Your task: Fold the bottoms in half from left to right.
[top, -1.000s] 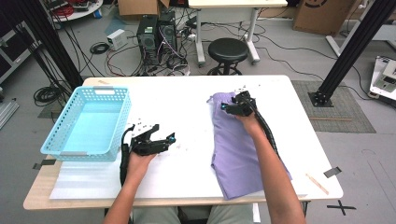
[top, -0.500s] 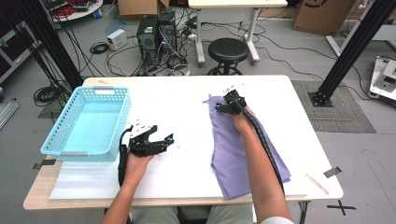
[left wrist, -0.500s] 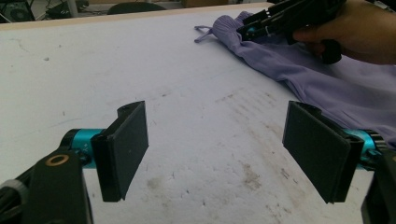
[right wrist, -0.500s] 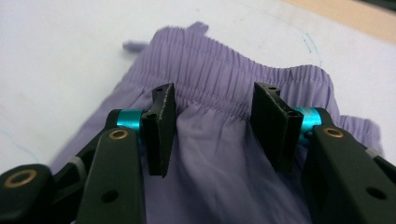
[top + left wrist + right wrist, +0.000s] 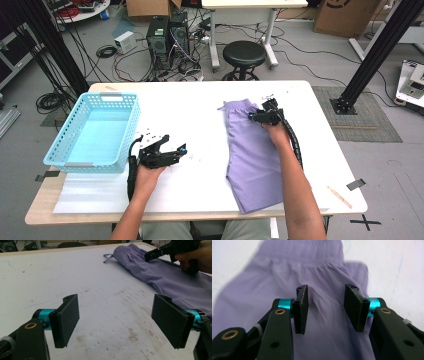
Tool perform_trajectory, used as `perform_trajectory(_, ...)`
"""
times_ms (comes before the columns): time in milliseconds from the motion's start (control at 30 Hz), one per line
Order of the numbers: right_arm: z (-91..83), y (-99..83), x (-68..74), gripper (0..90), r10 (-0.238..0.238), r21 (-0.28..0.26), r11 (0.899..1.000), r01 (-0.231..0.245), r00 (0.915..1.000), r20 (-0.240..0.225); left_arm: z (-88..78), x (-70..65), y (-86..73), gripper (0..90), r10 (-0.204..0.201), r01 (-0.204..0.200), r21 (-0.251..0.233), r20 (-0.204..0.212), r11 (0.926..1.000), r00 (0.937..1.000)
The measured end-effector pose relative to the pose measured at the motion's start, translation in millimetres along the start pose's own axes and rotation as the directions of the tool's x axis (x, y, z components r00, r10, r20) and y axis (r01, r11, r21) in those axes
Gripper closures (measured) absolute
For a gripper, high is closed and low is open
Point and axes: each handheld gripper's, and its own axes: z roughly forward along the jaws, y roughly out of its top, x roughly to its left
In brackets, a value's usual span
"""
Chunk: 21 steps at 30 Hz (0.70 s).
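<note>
Left gripper [image 5: 172, 150] lies low on white table [image 5: 200, 115], jaws wide, empty, forearm straight. Right gripper [image 5: 252, 116], arm stretched forward, sits over waistband of flat lilac fabric shorts [image 5: 250, 160] right of centre, jaws half-closed, just been closing, fabric bunched between.

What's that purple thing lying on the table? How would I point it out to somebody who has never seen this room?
Start at the white table; a blue basket sits at its left end. Toward the right end lies a pair of lilac shorts, flat, with the gathered waistband at the far end. It is the only cloth there, and the right hand-held gripper is pressing into it just below the waistband.
</note>
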Motion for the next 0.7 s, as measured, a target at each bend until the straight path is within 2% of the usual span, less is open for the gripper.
perform_trajectory(67,1.5,-5.3,-3.8,58.3,0.002,-0.011,1.0,-0.002,0.9998,0.019,1.4,-1.2,-0.4,22.4,0.0,0.0,0.003,0.004,1.0,1.0)
perform_trajectory(100,-0.5,-7.0,-3.9,58.6,-0.002,-0.011,1.0,0.002,0.9978,0.067,2.3,-2.0,-0.4,22.4,0.003,-0.003,0.002,0.006,1.0,1.0)
perform_trajectory(133,-1.5,-7.9,-4.2,58.1,-0.003,-0.013,1.0,0.004,0.997,0.077,2.6,-2.5,-0.3,22.4,0.005,-0.005,0.005,0.009,1.0,0.9999)
perform_trajectory(233,-4.7,-9.2,-5.1,54.5,0.01,-0.024,1.0,-0.008,0.9974,0.072,3.6,-4.4,-0.5,22.5,0.008,-0.008,0.001,0.012,1.0,0.9999)
perform_trajectory(300,-10.1,-10.5,-4.9,53.4,0.0,-0.037,0.999,0.003,0.9975,0.071,2.9,-4.2,-0.8,22.5,0.007,-0.007,0.002,0.012,1.0,0.9999)
perform_trajectory(433,-24.9,-9.4,0.2,54.0,-0.002,-0.093,0.996,0.003,0.9998,0.02,2.0,-2.9,-1.2,22.4,0.002,-0.002,-0.004,0.012,1.0,0.9999)
perform_trajectory(533,-28.1,-5.9,6.0,57.1,-0.036,-0.109,0.993,0.043,0.9973,0.064,1.1,-4.0,-1.5,22.4,0.003,-0.003,-0.003,0.012,1.0,0.9999)
perform_trajectory(567,-27.4,-5.4,4.7,58.2,-0.032,-0.115,0.992,0.042,0.9952,0.092,1.3,-4.6,-2.0,22.4,0.0,0.0,-0.005,0.013,1.0,0.9999)
perform_trajectory(633,-21.9,-6.5,-2.2,62.4,0.011,-0.116,0.993,0.002,0.9935,0.114,2.1,-5.1,-2.8,22.4,0.004,-0.004,0.0,0.017,1.0,0.9998)
perform_trajectory(700,-18.6,-7.6,-3.3,63.6,0.0,-0.1,0.995,0.013,0.9926,0.122,3.5,-5.5,-3.4,22.5,0.006,-0.006,0.006,0.021,1.0,0.9998)
